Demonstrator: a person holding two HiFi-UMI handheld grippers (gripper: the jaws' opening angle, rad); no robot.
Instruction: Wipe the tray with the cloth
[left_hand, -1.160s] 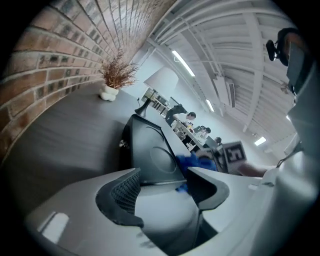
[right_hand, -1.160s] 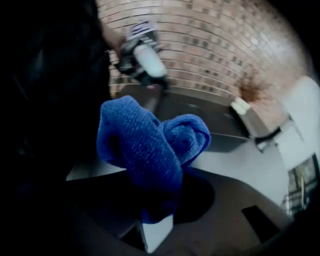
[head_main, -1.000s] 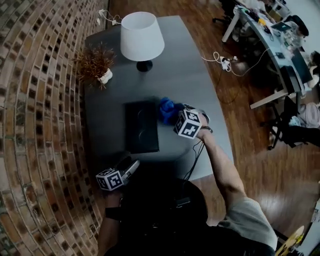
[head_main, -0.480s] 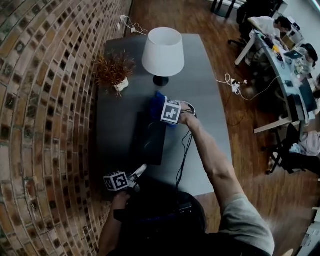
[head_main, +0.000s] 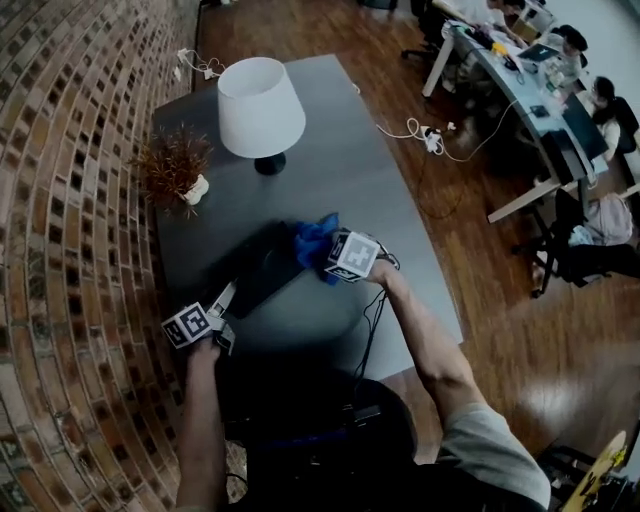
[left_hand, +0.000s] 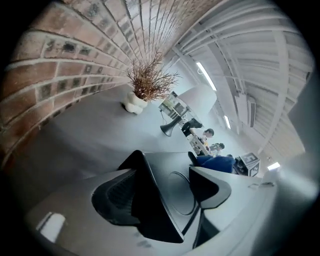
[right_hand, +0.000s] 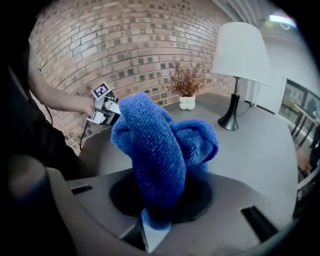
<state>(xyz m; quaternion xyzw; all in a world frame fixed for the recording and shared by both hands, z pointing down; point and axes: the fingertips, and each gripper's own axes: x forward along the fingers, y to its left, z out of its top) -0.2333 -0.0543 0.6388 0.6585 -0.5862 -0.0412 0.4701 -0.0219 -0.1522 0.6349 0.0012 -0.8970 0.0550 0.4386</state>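
The tray (head_main: 262, 268) lies dark on the grey table (head_main: 345, 185), with its near corner between the jaws of my left gripper (head_main: 226, 297). Those jaws are opening, and the pads seem to stand just clear of the tray, though the view is too dim to be sure. My right gripper (right_hand: 150, 227) is clamped tight on the blue cloth (right_hand: 160, 150), bunched up at the tray's far end. Beyond stand a white-shaded lamp (head_main: 260, 105) and a dried plant (head_main: 172, 165) in a white pot.
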